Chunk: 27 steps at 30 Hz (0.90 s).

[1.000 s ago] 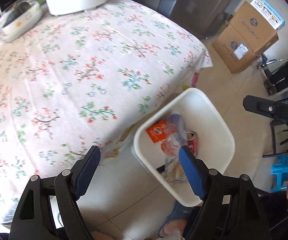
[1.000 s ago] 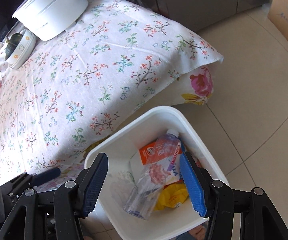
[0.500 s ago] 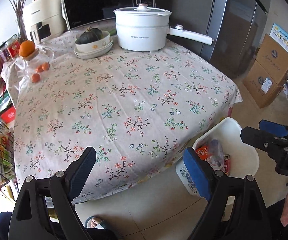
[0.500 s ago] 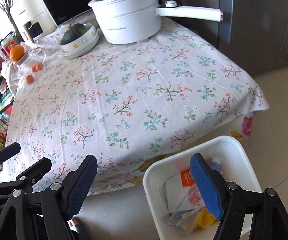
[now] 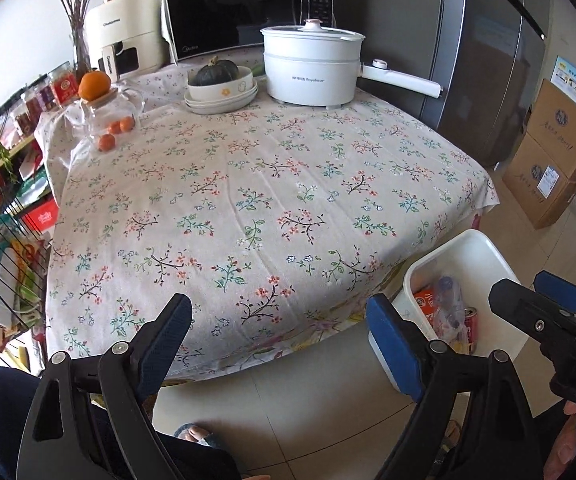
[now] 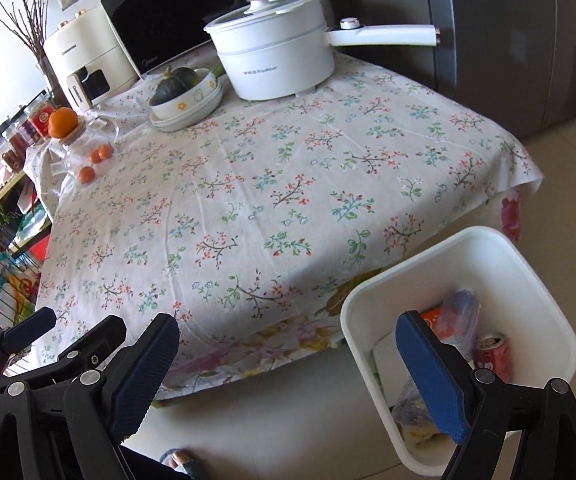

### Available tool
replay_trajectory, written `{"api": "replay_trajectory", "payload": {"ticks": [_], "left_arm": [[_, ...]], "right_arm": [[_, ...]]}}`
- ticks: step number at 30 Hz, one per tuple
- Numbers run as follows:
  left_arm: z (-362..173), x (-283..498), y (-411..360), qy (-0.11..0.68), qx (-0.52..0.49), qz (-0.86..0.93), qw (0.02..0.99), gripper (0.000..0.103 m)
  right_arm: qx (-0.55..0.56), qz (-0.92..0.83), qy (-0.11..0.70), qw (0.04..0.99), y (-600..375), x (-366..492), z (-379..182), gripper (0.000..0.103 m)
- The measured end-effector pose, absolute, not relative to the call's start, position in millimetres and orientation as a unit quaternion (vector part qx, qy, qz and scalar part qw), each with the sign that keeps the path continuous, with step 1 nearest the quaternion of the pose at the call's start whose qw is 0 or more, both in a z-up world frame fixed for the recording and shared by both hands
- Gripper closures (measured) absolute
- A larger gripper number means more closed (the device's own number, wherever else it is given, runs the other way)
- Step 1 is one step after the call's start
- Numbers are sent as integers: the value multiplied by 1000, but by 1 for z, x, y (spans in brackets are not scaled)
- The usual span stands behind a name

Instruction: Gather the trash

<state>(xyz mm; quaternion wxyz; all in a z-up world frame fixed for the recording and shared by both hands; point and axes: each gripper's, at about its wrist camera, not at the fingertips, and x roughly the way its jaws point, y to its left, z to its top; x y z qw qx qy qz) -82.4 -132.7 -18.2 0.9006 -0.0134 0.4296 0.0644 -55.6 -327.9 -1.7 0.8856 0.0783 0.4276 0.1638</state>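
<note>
White plastic bin (image 6: 528, 264) at the lower right of the frame is seen holding the light, crushable trash (image 6: 460, 320), best pinched across its middle, while both the left gripper (image 5: 278, 330) and right gripper (image 6: 288, 346), just opened wider, are spread empty.

left gripper (image 5: 278, 338): black frame, blue pads, jaws wide, empty
right gripper (image 6: 288, 364): same build, jaws just opened wide, empty

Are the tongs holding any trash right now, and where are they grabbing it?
No. Both the left tongs and the right tongs are open with nothing between them. The trash lies in the white bin on the floor.
</note>
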Motion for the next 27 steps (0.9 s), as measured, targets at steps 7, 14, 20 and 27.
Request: {"api": "replay_trajectory", "payload": {"ticks": [7,14,20,27], "left_arm": [[-30,-72,-134,448,-28,53,892,12],[-33,-69,-137,453,-25,44,890,12],[-35,-67,-138,455,-28,37,889,12],[-37,-66,-138,457,-29,32,888,12]], "right_arm": [[47,164,471,865,-317,-50,-32,10],[34,155,455,876,-317,-55,-25,10],[33,151,464,872,-316,-53,-30,10],[29,142,467,872,-316,-53,-31,10]]}}
